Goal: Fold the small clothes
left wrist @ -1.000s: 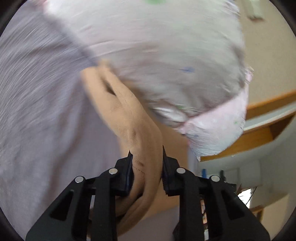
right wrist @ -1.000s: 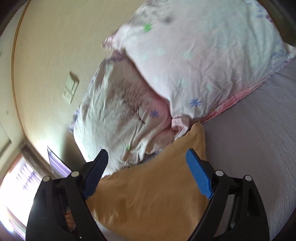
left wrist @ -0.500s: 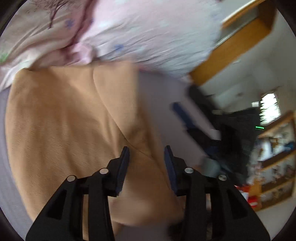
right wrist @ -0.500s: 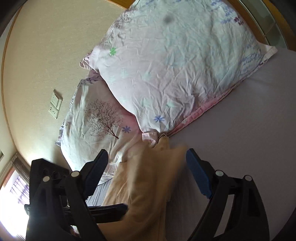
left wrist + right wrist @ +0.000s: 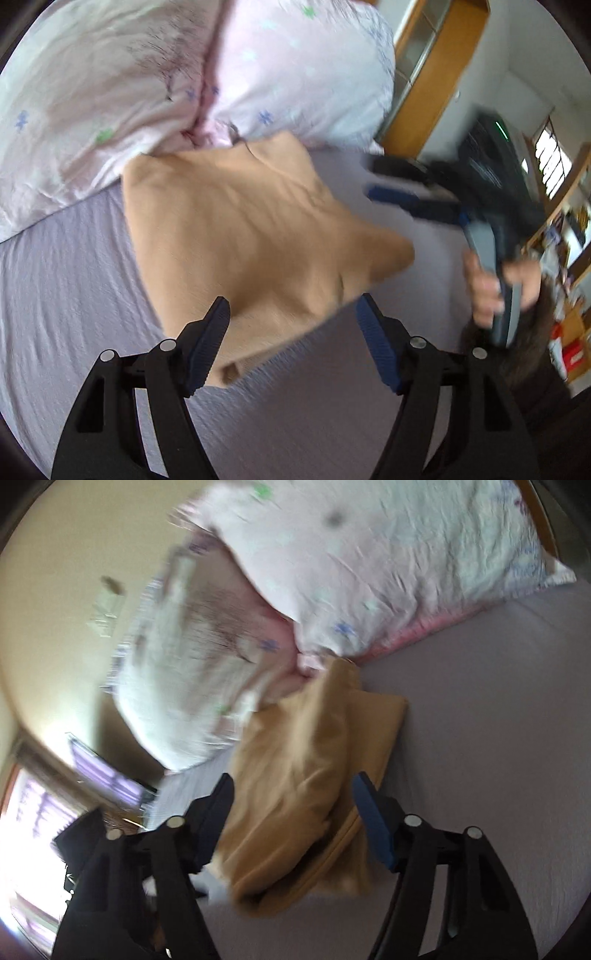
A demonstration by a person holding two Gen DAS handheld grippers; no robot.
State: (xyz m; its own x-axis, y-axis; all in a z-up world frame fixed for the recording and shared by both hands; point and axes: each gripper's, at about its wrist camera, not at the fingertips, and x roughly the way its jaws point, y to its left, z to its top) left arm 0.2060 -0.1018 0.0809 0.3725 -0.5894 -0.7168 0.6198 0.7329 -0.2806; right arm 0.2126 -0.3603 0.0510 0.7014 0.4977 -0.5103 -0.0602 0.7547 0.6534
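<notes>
A tan garment [image 5: 251,236] lies folded on the lilac bed sheet [image 5: 66,280], its far edge against the pillows. My left gripper [image 5: 291,332] is open just above the garment's near edge and holds nothing. The garment also shows in the right wrist view [image 5: 310,775], bunched and blurred. My right gripper [image 5: 291,812] is open over its near end. In the left wrist view the right gripper [image 5: 399,188] is seen at the right of the garment, open, held by a hand [image 5: 491,284].
Two pale floral pillows [image 5: 147,74] lie at the head of the bed, with a wooden headboard [image 5: 436,74] to their right. A beige wall with a switch plate [image 5: 107,609] stands behind them. Shelves [image 5: 569,229] and a window are at the far right.
My left gripper has opened and let go of the garment, which now lies flat on the sheet. My right gripper has come closer over the garment. Both views are blurred by motion.
</notes>
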